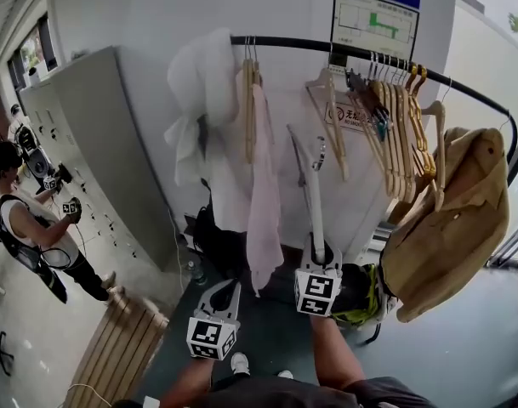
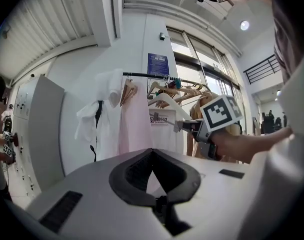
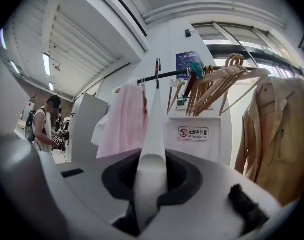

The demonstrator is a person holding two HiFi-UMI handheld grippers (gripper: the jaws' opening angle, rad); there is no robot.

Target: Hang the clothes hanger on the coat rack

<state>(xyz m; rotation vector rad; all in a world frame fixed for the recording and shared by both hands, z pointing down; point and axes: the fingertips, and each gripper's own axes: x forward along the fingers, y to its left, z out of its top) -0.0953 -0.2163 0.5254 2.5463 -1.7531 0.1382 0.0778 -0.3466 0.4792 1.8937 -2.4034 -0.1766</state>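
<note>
My right gripper [image 1: 316,252] is shut on a white plastic clothes hanger [image 1: 313,195] and holds it upright, below the black rail of the coat rack [image 1: 293,44]. The hanger's metal hook [image 1: 320,153] hangs in the gap between the pink garment and the wooden hangers, lower than the rail. In the right gripper view the white hanger [image 3: 154,119] runs up from between the jaws [image 3: 152,159] to its hook [image 3: 157,66], which crosses the rail [image 3: 169,74]. My left gripper [image 1: 221,296] is lower and to the left, shut with nothing in it [image 2: 152,152].
On the rail hang a white garment [image 1: 203,92], a pink garment [image 1: 263,202], several wooden hangers [image 1: 395,117] and a tan jacket [image 1: 454,219]. Grey lockers [image 1: 80,143] stand at the left, with a person [image 1: 20,219] beside them. A wooden slatted bench [image 1: 122,338] lies at lower left.
</note>
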